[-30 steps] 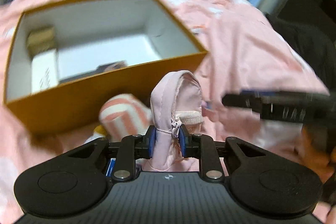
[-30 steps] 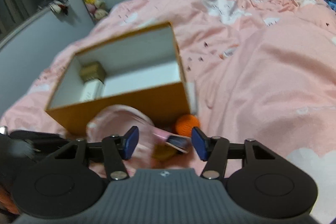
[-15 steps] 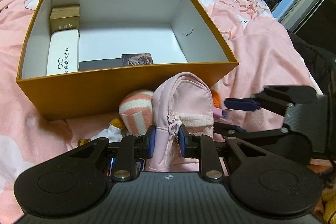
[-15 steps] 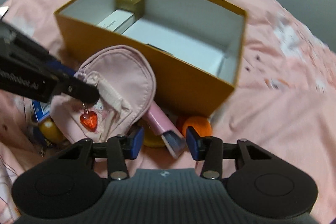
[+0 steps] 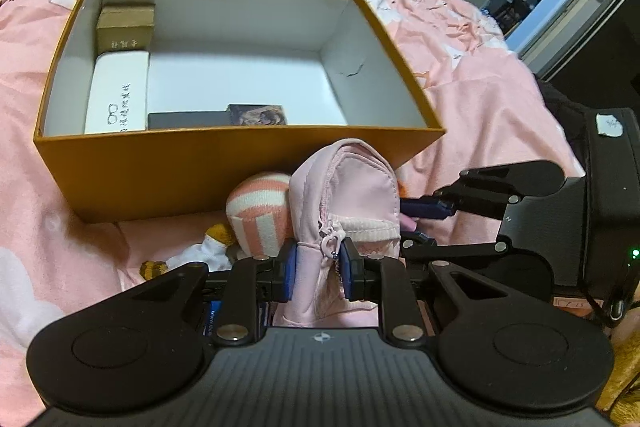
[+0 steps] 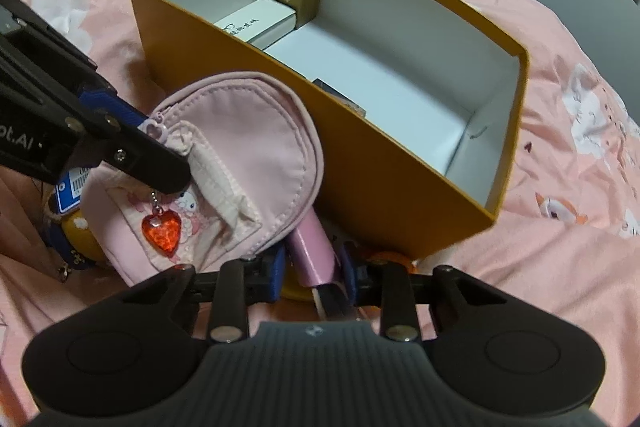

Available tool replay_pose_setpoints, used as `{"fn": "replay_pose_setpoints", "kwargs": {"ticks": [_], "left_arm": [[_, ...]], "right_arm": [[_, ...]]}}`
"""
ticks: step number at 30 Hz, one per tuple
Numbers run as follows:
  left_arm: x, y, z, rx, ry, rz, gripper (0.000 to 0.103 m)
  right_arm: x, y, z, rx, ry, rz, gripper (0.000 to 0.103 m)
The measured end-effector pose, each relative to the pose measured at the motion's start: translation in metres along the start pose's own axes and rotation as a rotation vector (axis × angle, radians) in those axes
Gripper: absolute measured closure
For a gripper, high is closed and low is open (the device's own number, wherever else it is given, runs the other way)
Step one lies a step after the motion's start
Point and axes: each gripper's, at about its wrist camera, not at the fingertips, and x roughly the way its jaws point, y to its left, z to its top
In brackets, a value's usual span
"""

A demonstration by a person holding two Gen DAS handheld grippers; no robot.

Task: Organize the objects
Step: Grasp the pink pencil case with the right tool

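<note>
Right claw (image 6: 312,273), jaws just closing, brackets pink tube (image 6: 314,251) whose long axis runs along its fingers toward orange box (image 6: 384,183)'s near wall on the bed; left claw (image 5: 318,267) pinches pink pouch (image 5: 348,195) alongside.

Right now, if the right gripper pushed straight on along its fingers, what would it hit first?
The right gripper has just been closing around a pink tube-like item. Straight ahead, past that, comes the orange box's near wall, probably its first obstacle; the pink pouch lies just left of that line. Depth is uncertain.
</note>
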Motion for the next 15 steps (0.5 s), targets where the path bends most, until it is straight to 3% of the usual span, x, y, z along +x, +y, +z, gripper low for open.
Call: {"fn": "replay_pose_setpoints", "kwargs": {"ticks": [5,15], "left_arm": [[-0.014,-0.007,0.0,0.016,-0.033,-0.038,0.079],[-0.041,-0.021,0.009,0.016,-0.105,-0.122,0.08]], "right_arm": [[-0.02,-0.01,-0.007,0.138,-0.008,0.003,0.081],[-0.075,-0.04,-0.024,0.401,-0.097,0.047,0.081]]}}
